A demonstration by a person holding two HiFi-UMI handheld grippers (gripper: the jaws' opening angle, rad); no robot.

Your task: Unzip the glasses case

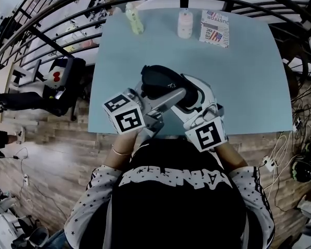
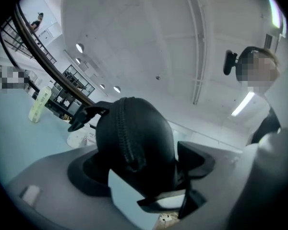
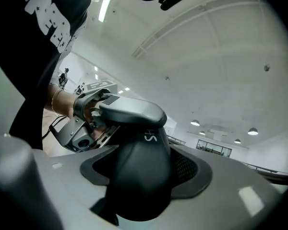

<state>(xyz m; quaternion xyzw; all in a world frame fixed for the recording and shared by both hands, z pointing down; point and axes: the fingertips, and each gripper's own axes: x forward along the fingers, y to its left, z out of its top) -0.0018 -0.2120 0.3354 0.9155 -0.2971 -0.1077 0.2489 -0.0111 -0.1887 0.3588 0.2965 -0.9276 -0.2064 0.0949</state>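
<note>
A black zipped glasses case [image 1: 159,81] hangs in the air over the near edge of the pale blue table [image 1: 243,77], held between both grippers. My left gripper [image 1: 168,96] comes in from the left and is shut on the case [image 2: 144,133]; the zip [image 2: 127,143] runs down the side facing its camera. My right gripper [image 1: 191,98] comes from the right and is shut on the other end of the case [image 3: 139,176], its jaws standing wide around it. In the right gripper view the left gripper's grey jaw lies across the top of the case.
At the table's far edge stand a yellow-green bottle [image 1: 133,18], a pale pink-white container [image 1: 185,24] and a printed box [image 1: 214,28]. A black railing [image 1: 57,14] curves round the table. A cart with bags [image 1: 59,84] stands on the wooden floor at the left.
</note>
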